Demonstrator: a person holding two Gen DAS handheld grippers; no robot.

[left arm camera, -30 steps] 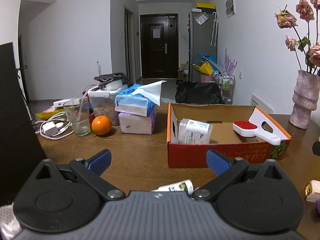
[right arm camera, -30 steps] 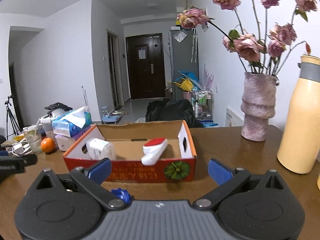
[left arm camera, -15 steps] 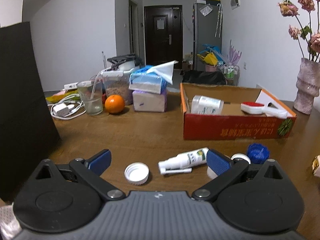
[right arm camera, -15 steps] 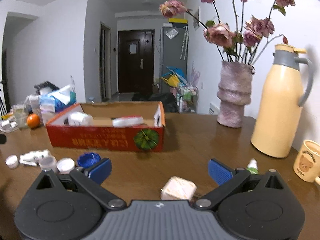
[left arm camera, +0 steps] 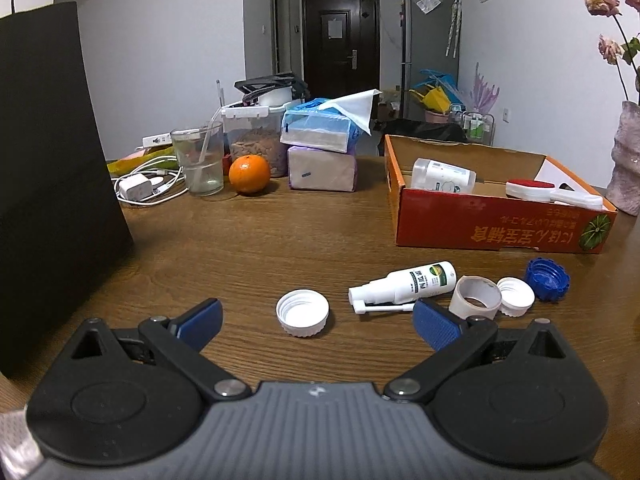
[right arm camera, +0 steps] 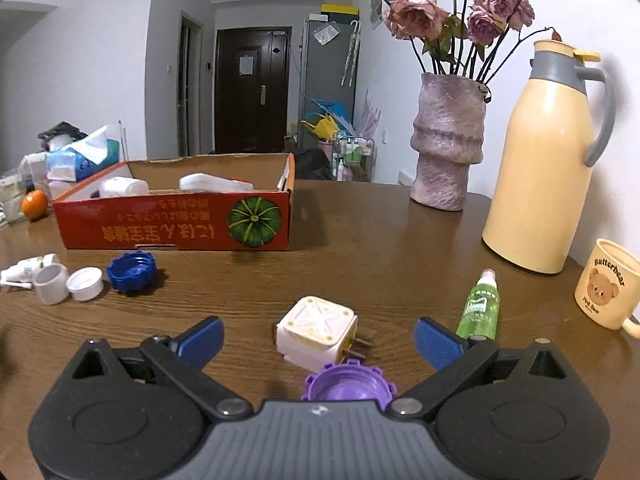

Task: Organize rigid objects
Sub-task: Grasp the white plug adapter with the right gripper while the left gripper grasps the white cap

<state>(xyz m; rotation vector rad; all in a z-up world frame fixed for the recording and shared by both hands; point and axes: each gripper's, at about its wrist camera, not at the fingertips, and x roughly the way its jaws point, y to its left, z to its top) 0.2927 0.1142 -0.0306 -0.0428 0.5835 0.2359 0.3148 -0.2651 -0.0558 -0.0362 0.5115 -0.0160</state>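
Observation:
A red cardboard box (left arm camera: 500, 232) holds a white bottle (left arm camera: 444, 175) and a red-and-white brush (left arm camera: 552, 194); it also shows in the right wrist view (right arm camera: 172, 226). My left gripper (left arm camera: 318, 324) is open above a white cap (left arm camera: 303, 312), with a white spray bottle (left arm camera: 404, 286), a white ring (left arm camera: 476, 296), a small white cap (left arm camera: 516, 302) and a blue cap (left arm camera: 546, 278) to its right. My right gripper (right arm camera: 318, 338) is open around a white plug adapter (right arm camera: 316, 332), with a purple cap (right arm camera: 346, 388) just below and a green spray bottle (right arm camera: 482, 306) to the right.
A black panel (left arm camera: 52, 168) stands at the left. A glass (left arm camera: 200, 164), an orange (left arm camera: 249, 174), tissue packs (left arm camera: 320, 148) and a charger (left arm camera: 136, 188) sit at the back left. A vase (right arm camera: 444, 148), a yellow thermos (right arm camera: 548, 160) and a bear mug (right arm camera: 608, 288) stand at the right.
Both grippers have pulled back from the box and tilted down toward the table. The loose caps, bottles and plug adapter near the table's front have come into view. Both stay open.

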